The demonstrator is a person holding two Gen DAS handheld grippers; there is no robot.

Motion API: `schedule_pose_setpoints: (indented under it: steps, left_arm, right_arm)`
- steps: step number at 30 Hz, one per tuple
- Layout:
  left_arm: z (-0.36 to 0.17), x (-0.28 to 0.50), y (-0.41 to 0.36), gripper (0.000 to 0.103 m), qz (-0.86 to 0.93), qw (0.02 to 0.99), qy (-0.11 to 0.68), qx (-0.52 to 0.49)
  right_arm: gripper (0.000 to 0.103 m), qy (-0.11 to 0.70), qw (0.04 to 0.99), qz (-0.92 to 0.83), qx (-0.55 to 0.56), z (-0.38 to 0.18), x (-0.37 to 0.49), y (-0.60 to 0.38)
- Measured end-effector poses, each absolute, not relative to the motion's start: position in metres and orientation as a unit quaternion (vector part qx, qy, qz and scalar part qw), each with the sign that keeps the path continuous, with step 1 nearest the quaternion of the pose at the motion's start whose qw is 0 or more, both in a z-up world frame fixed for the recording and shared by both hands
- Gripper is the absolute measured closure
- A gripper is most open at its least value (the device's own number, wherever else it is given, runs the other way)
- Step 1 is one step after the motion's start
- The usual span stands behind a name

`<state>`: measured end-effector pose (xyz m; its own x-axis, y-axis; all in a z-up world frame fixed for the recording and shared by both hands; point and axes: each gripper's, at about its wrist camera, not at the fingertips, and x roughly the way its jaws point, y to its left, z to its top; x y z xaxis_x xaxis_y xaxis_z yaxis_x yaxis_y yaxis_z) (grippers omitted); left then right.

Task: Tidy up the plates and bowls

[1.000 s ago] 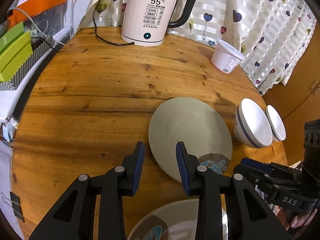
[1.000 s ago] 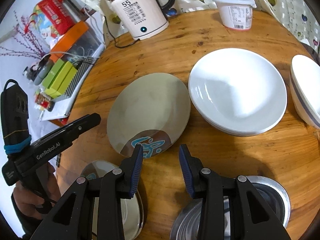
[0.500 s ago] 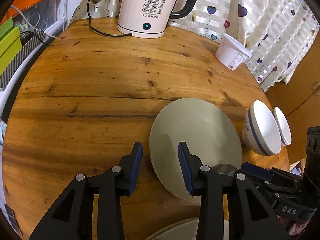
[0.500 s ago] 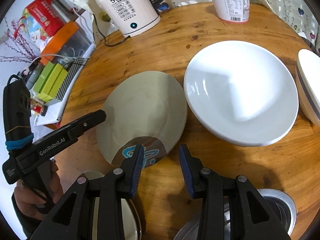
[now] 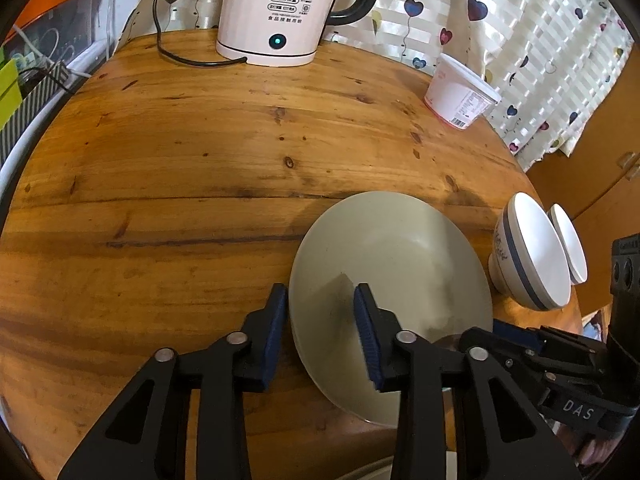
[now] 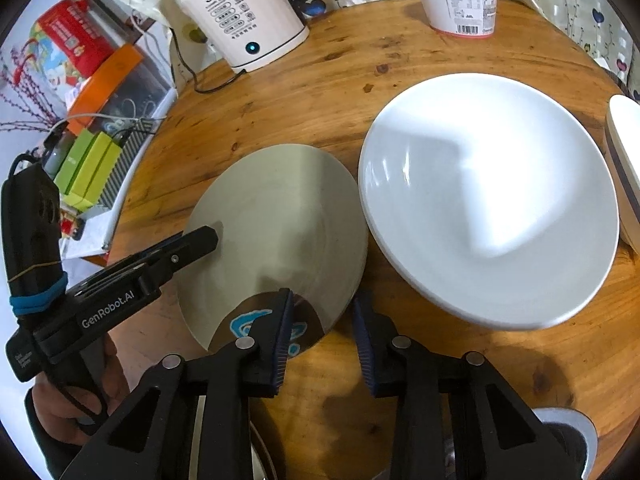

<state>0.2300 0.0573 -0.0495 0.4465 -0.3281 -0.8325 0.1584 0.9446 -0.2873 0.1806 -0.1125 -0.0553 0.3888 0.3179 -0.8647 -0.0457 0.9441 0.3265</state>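
A beige plate (image 5: 396, 272) with a brown and blue pattern lies on the round wooden table (image 5: 180, 152); it also shows in the right wrist view (image 6: 280, 216). My left gripper (image 5: 320, 320) is open, its fingers straddling the plate's left rim. My right gripper (image 6: 322, 328) is open, its fingers straddling the plate's near right rim. A stack of white plates (image 6: 492, 196) lies just right of the beige plate. Two white bowls with blue stripes (image 5: 532, 256) stand at the table's right edge.
A white electric kettle (image 5: 280, 4) with its cord stands at the back. A white lidded tub (image 5: 460, 96) stands at the back right. Metal dishes (image 6: 568, 436) lie near the front edge. Boxes and clutter (image 6: 92, 164) sit beside the table's left.
Both grippers have moved forward onto the beige plate, and their open fingers now straddle its rims. The plate has not visibly moved.
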Motion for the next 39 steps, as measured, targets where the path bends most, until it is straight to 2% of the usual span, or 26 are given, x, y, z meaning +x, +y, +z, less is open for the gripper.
schedule_pose_setpoints:
  steps: [12,39]
  left_arm:
    - [-0.044,0.224,0.06,0.071,-0.138,0.853,0.498,-0.075]
    - [-0.026,0.209,0.073,0.071,-0.115,0.862,0.486,-0.084]
  right_arm:
    - [0.08,0.531,0.832,0.106,0.12,-0.05,0.181,-0.111]
    - [0.08,0.513,0.842,0.129,0.108,-0.031,0.177,-0.098]
